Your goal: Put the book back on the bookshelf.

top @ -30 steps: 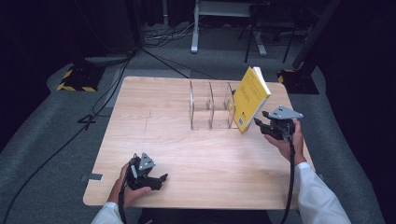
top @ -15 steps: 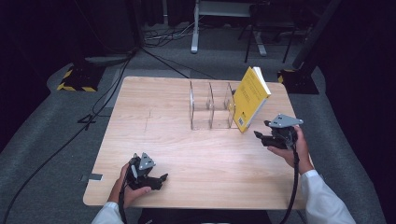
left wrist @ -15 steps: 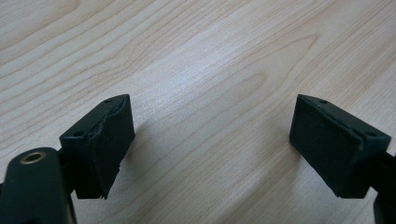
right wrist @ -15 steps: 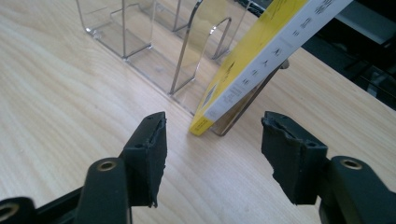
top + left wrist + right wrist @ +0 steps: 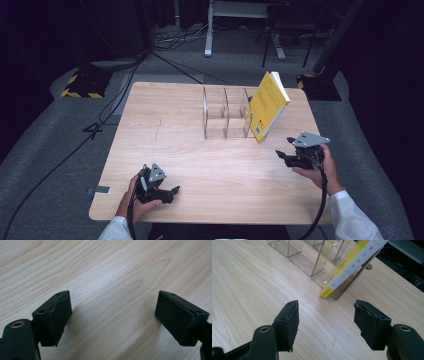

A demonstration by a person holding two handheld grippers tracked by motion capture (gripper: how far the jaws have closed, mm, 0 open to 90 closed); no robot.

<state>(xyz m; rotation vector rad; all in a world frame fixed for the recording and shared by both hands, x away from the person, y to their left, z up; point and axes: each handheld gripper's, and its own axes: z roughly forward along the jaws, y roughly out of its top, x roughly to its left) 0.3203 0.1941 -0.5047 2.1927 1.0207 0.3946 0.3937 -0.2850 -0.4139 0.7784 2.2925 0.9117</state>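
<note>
The right gripper (image 5: pixel 286 154) is backing off toward the lower right of the high view, its jaws having just been opening, with nothing between them. The book (image 5: pixel 267 104), yellow, is leaning tilted in the rightmost slot of the clear rack (image 5: pixel 224 112) at upper centre of that view, top edge tipping right. The step in hand appears to be the letting go after placing it. To do that well, the person is best pulling the jaws straight away from the cover, keeping them wide so neither pad catches the lower corner, and watching that the book is settling against the divider rather than sliding out.

In the right gripper view the book (image 5: pixel 352 265) is lying in the upper middle, above and between the two pads (image 5: pixel 289 323), well clear of them; its near corner is resting at the rack's (image 5: pixel 312 262) edge on the table (image 5: pixel 244 290).

The left gripper (image 5: pixel 167 192) is resting at the lower left of the high view, well apart from the book, jaws spread and empty over bare wood in the left gripper view (image 5: pixel 112 320).
</note>
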